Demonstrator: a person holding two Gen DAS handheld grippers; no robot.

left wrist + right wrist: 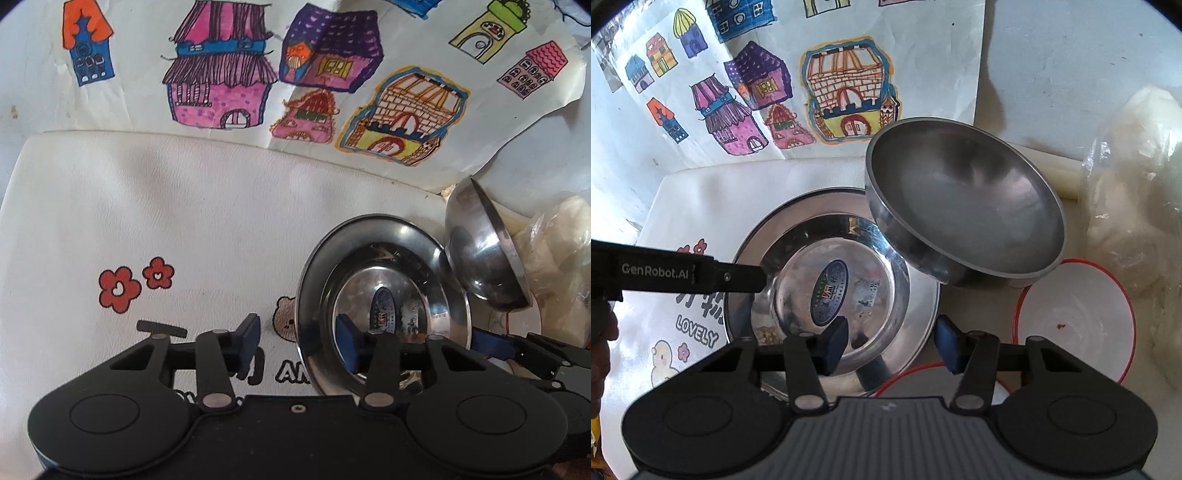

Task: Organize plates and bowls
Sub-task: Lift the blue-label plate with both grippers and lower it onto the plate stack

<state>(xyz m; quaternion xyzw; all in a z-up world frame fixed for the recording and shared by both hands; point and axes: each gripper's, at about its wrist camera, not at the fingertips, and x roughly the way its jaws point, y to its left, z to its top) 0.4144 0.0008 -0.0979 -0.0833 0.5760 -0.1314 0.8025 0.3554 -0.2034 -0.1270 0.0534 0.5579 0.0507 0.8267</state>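
Note:
A steel plate (827,258) with an oval sticker lies on the white printed mat; in the left wrist view it (373,266) appears tilted, its rim between my left gripper's (301,341) blue pads, which stand wide apart. A steel bowl (964,206) leans tilted on the plate's far right rim; it also shows in the left wrist view (480,243). My right gripper (892,341) is open just above the plate's near rim. Two white plates with red rims (1078,314) lie to the right, beneath the bowl and gripper.
A children's drawing of coloured houses (798,85) hangs on the wall behind. A crinkled plastic bag (1137,192) sits at the right. The white mat (166,221) with red flowers and a bear print spreads to the left.

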